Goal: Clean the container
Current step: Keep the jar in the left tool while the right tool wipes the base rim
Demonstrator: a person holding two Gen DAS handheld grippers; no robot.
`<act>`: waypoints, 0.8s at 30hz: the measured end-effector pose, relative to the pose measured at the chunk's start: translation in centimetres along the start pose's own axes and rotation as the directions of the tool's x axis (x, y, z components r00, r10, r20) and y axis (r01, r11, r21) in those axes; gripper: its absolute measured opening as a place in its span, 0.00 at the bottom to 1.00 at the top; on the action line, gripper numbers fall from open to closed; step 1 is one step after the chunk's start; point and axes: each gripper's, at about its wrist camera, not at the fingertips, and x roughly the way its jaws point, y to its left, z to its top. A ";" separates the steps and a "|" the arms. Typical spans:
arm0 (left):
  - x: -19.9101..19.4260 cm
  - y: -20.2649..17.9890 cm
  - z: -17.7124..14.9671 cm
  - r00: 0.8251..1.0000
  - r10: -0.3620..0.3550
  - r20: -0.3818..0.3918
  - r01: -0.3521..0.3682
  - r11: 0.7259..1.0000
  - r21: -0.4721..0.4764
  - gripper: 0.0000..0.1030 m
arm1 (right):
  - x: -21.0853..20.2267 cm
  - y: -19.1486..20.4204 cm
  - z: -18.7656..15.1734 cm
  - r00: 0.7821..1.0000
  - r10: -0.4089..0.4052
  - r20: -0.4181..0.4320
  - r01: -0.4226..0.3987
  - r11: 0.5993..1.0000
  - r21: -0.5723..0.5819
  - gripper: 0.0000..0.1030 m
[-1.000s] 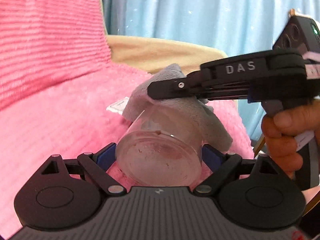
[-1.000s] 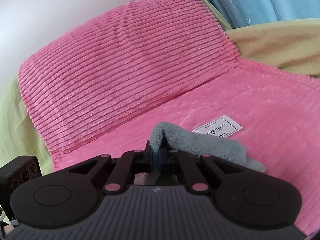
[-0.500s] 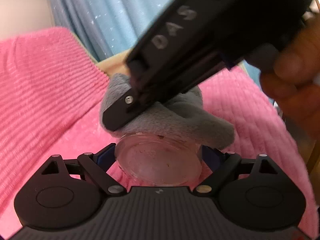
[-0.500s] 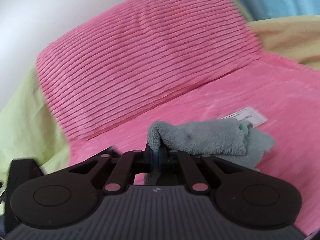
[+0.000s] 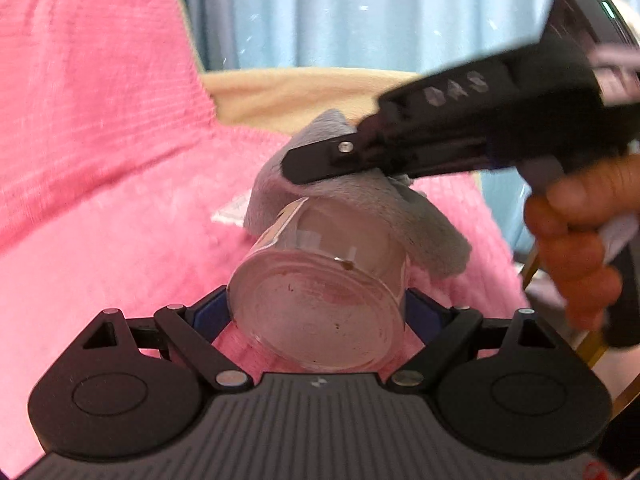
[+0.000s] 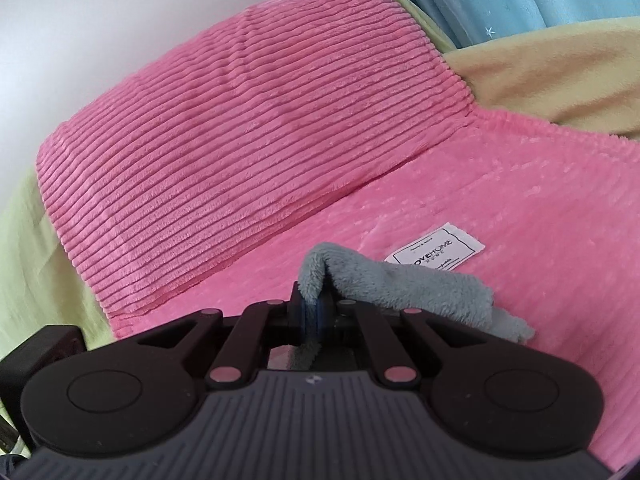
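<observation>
My left gripper (image 5: 318, 312) is shut on a clear glass container (image 5: 320, 300), held on its side with its smudged base toward the camera. A grey fluffy cloth (image 5: 360, 208) lies over the container's far, upper side. My right gripper (image 5: 292, 168) comes in from the right and is shut on that cloth, pressing it on the glass. In the right wrist view the right gripper (image 6: 314, 312) pinches the grey cloth (image 6: 400, 284), which drapes to the right; the container is hidden there.
A pink ribbed cushion (image 6: 240, 128) and pink plush cover (image 6: 520, 208) with a white label (image 6: 434, 254) lie below. A beige blanket (image 5: 288, 92) and blue curtain (image 5: 360, 12) are behind. A hand (image 5: 580, 240) holds the right gripper's handle.
The right gripper swept over the container's top with the cloth, then drew back to the right. The container has tilted, showing more of its side wall.
</observation>
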 end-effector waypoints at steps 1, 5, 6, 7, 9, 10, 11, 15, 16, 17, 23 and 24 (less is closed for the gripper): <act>0.0 0.6 0.0 1.000 -0.021 -0.001 0.021 0.999 -0.044 0.88 | 0.0 0.1 0.0 1.000 0.000 0.000 0.000 1.000 -0.001 0.02; 0.2 2.2 0.1 0.996 -0.085 0.004 0.084 0.982 -0.170 0.88 | -0.1 0.3 0.1 1.000 0.002 -0.004 -0.002 1.000 -0.004 0.02; 0.2 2.3 0.1 0.996 -0.090 0.005 0.089 0.979 -0.182 0.88 | -0.1 0.4 0.0 1.000 0.006 -0.007 -0.007 1.000 -0.006 0.02; 0.4 2.8 0.2 0.996 -0.089 0.007 0.089 0.979 -0.184 0.88 | -0.2 0.6 -0.1 1.000 0.011 -0.011 -0.011 1.000 -0.008 0.02; 0.6 2.9 0.3 0.997 -0.079 0.008 0.079 0.983 -0.168 0.87 | -0.2 1.0 -0.2 1.000 0.024 -0.019 -0.025 0.999 -0.023 0.02; 0.6 2.6 0.3 0.998 -0.060 0.007 0.060 0.989 -0.136 0.87 | -0.2 1.2 -0.3 0.999 0.037 -0.026 -0.038 0.999 -0.031 0.02; 0.7 2.2 0.3 0.999 -0.038 0.007 0.038 0.994 -0.099 0.87 | -0.2 1.5 -0.4 0.998 0.052 -0.034 -0.053 0.998 -0.038 0.02; 0.8 0.3 0.3 0.997 0.073 0.018 -0.075 0.992 0.098 0.87 | 0.0 2.7 -0.9 0.992 0.104 -0.069 -0.109 0.992 -0.064 0.02; 0.8 -0.3 0.1 0.994 0.103 0.025 -0.105 0.983 0.153 0.87 | 0.0 2.9 -1.0 0.991 0.112 -0.076 -0.118 0.991 -0.069 0.02; 0.7 -1.0 -0.1 0.991 0.131 0.032 -0.135 0.969 0.209 0.87 | 0.0 2.8 -0.9 0.992 0.106 -0.073 -0.111 0.992 -0.068 0.02; 1.5 -3.6 -1.1 0.972 0.220 0.076 -0.231 0.870 0.436 0.87 | -0.5 1.2 -0.4 1.000 0.019 -0.012 -0.019 0.999 -0.031 0.02; 1.5 -3.5 -1.1 0.973 0.219 0.076 -0.230 0.870 0.435 0.87 | -0.5 1.0 -0.3 1.000 0.019 -0.008 -0.019 1.000 -0.024 0.02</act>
